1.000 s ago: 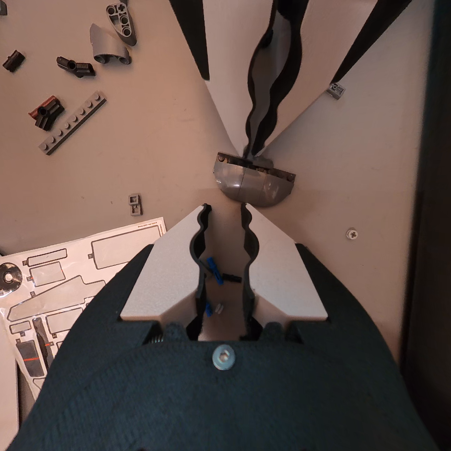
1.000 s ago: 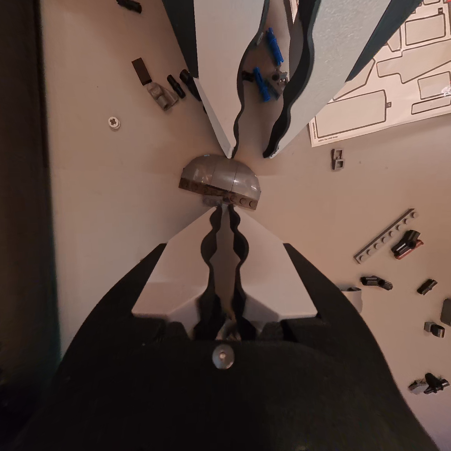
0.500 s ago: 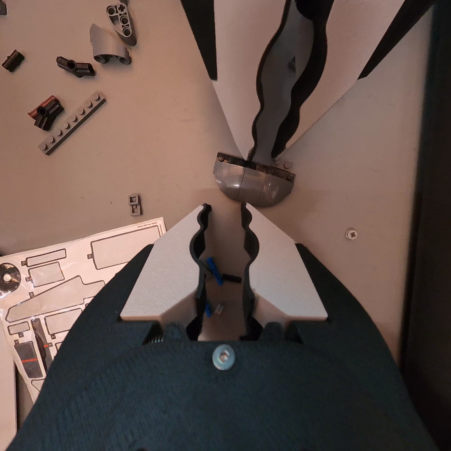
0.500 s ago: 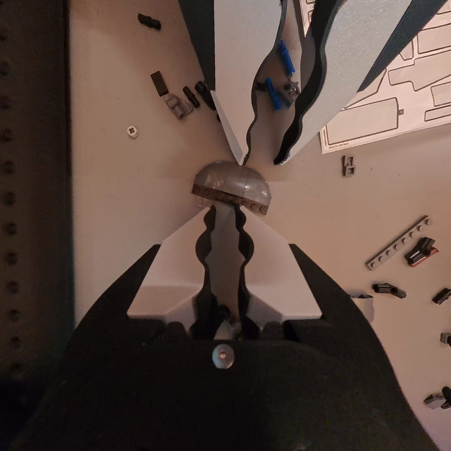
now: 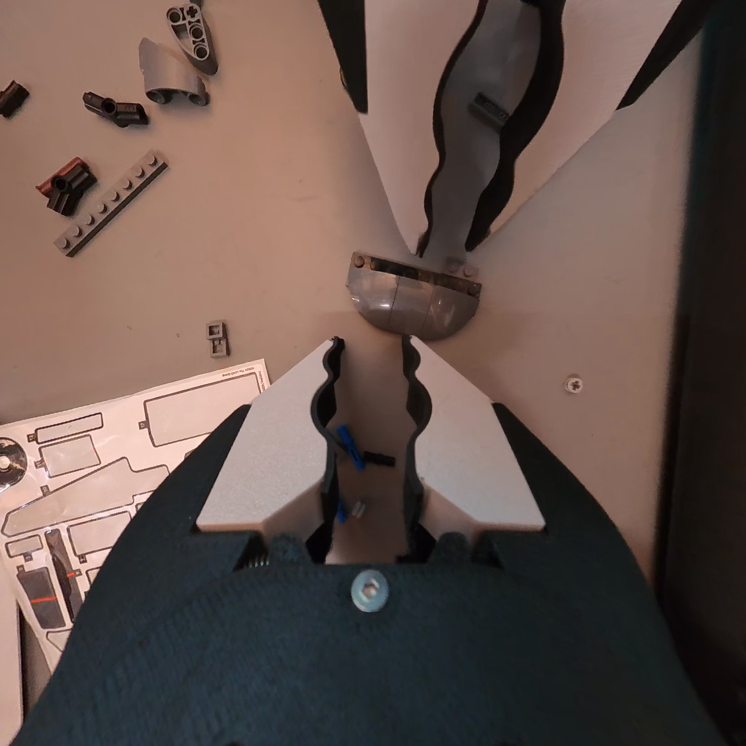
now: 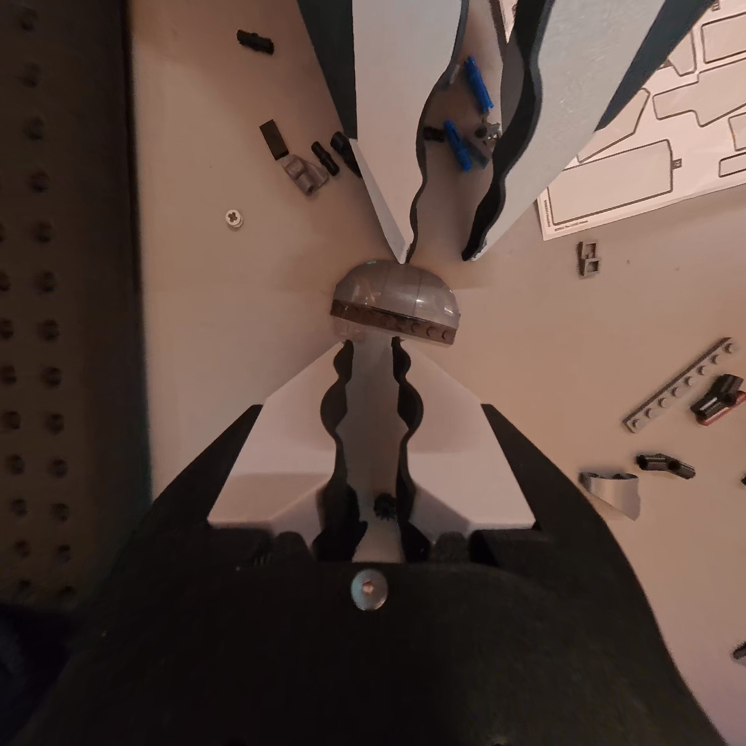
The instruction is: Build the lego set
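Between the two grippers on the pale table (image 5: pixel 242 258) lies the half-dome lego assembly (image 5: pixel 413 300), three smooth dark grey curved pieces side by side on a studded dark plate. Compared with a second ago, the right gripper (image 6: pixel 371 343) has spread its jaws from nearly closed to apart and empty. The left gripper (image 5: pixel 371 343), also apart and empty, has its right fingertip (image 5: pixel 405 343) touching the dome's curved side, while the right gripper's tips sit just at the plate edge.

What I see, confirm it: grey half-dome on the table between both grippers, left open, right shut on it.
Wrong on the right gripper: the right wrist view shows it open, fingertips apart at the grey half-dome's flat edge. The left gripper is open, the half-dome on the table between them.
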Demonstrator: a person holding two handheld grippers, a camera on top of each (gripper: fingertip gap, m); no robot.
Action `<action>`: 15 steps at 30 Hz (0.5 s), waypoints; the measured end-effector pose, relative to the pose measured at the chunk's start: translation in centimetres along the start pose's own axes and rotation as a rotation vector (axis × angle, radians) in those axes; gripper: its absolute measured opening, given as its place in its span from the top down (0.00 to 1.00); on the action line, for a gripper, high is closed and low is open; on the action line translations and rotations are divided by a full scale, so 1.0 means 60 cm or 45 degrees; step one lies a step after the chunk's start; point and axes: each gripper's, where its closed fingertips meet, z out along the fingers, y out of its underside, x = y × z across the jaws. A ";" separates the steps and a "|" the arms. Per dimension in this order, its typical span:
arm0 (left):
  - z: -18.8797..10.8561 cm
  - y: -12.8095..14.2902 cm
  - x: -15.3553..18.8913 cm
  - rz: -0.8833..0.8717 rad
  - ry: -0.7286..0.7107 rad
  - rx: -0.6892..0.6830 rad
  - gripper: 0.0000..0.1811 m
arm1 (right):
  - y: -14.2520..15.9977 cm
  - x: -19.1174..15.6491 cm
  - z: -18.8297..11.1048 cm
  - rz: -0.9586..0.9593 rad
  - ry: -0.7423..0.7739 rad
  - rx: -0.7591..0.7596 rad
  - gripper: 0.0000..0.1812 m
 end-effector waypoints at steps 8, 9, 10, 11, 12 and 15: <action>-0.025 -0.046 0.035 0.152 0.036 0.152 0.71 | 0.006 -0.011 0.009 0.005 -0.026 -0.033 0.88; -0.024 -0.048 0.035 0.158 0.035 0.156 0.71 | 0.005 -0.010 0.009 0.007 -0.024 -0.033 0.88; -0.019 -0.045 0.035 0.160 0.035 0.138 0.71 | 0.005 -0.010 0.010 0.009 -0.021 -0.033 0.88; -0.014 -0.040 0.035 0.163 0.037 0.119 0.71 | 0.004 -0.010 0.010 0.015 -0.020 -0.031 0.88; -0.009 -0.036 0.035 0.165 0.045 0.103 0.71 | 0.004 -0.010 0.010 0.021 -0.021 -0.030 0.88; -0.003 -0.033 0.039 0.170 0.066 0.092 0.72 | 0.004 -0.011 0.010 0.032 -0.016 -0.031 0.87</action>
